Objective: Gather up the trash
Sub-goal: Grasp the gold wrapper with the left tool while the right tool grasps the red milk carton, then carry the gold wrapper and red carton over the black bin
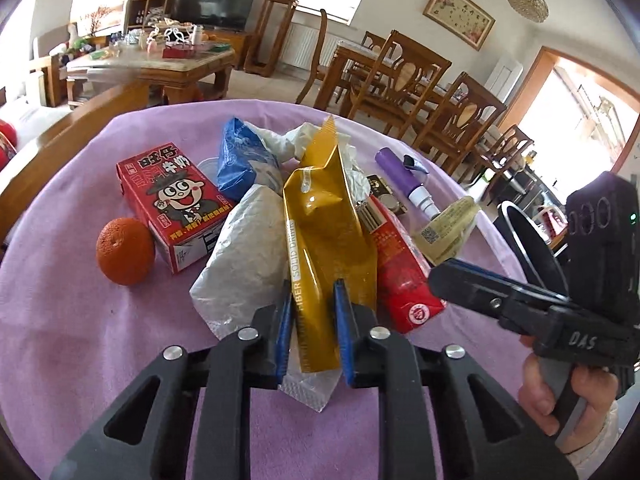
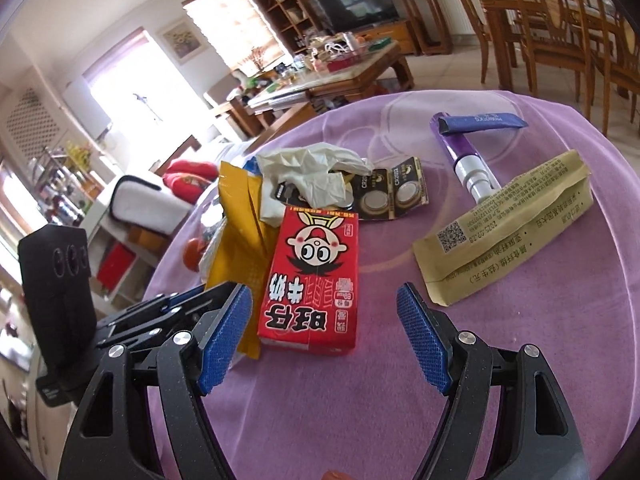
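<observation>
Trash lies on a round table under a purple cloth (image 1: 72, 320). My left gripper (image 1: 312, 324) is shut on a yellow drink sachet (image 1: 324, 216), with a silver-white wrapper (image 1: 244, 252) beside and under it. A red milk carton (image 2: 312, 276) lies just ahead of my right gripper (image 2: 324, 332), which is open and empty; the same carton shows in the left view (image 1: 400, 272). A second red carton (image 1: 176, 204), a blue packet (image 1: 240, 156), crumpled white tissue (image 2: 312, 172), a coin-battery card (image 2: 388, 196), a purple spray bottle (image 2: 464, 152) and a tan packet (image 2: 508, 224) lie around.
An orange (image 1: 125, 250) sits at the left of the pile. A black bin (image 1: 528, 240) stands off the table's right edge. Wooden dining chairs (image 1: 404, 80) and a cluttered coffee table (image 1: 160, 60) stand beyond the table.
</observation>
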Demonstrator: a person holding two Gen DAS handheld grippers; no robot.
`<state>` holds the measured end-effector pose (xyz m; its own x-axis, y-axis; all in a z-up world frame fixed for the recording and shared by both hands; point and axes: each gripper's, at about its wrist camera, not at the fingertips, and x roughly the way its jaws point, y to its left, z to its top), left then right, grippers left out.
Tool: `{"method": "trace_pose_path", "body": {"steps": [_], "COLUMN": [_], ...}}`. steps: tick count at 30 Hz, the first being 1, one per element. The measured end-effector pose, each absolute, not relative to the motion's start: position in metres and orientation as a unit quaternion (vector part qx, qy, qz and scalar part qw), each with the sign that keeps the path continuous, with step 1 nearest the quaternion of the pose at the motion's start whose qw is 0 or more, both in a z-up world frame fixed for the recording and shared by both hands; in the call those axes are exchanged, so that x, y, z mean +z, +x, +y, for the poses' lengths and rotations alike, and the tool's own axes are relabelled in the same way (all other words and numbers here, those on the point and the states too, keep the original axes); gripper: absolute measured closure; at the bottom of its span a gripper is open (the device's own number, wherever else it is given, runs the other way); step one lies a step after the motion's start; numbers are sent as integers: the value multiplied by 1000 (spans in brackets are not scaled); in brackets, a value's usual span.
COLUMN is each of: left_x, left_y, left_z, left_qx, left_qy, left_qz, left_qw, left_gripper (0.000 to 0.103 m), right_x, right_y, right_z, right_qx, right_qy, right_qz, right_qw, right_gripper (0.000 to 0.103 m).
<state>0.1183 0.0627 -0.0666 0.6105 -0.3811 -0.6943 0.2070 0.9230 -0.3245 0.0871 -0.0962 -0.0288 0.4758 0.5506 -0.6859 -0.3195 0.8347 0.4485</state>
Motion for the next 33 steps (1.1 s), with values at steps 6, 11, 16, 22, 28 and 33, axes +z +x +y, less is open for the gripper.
{"method": "trace_pose_path", "body": {"steps": [6,11,16,22,28,33], "left_x": [-61,-52,-40,-19,-4,3], "left_y": [111,97,82,75,80,86], "left_z": [70,77,83,66,21,-36], "left_qx": [-179,-178,-187,-210,-237,-273], "left_qy": [-118,-128,-139,-134,-117,-94], "left_qz": [396,378,355,335,323,319], "left_qw": [893,900,905,909,909,903], "left_gripper": [97,97,97,97,97,97], "right_x": [-41,-47,-35,-8,14,26], "right_y": [97,94,82,63,45,29], "right_z": [-86,-79,-88,-123,-183,-255], "right_qx": [245,249,262,271,249,208], "right_qy": [116,93,104,121,132,144], "right_qz": [457,457,430,399,369,347], "right_qw": [847,849,858,868,886,903], "right_gripper": [33,51,52,52,52,52]}}
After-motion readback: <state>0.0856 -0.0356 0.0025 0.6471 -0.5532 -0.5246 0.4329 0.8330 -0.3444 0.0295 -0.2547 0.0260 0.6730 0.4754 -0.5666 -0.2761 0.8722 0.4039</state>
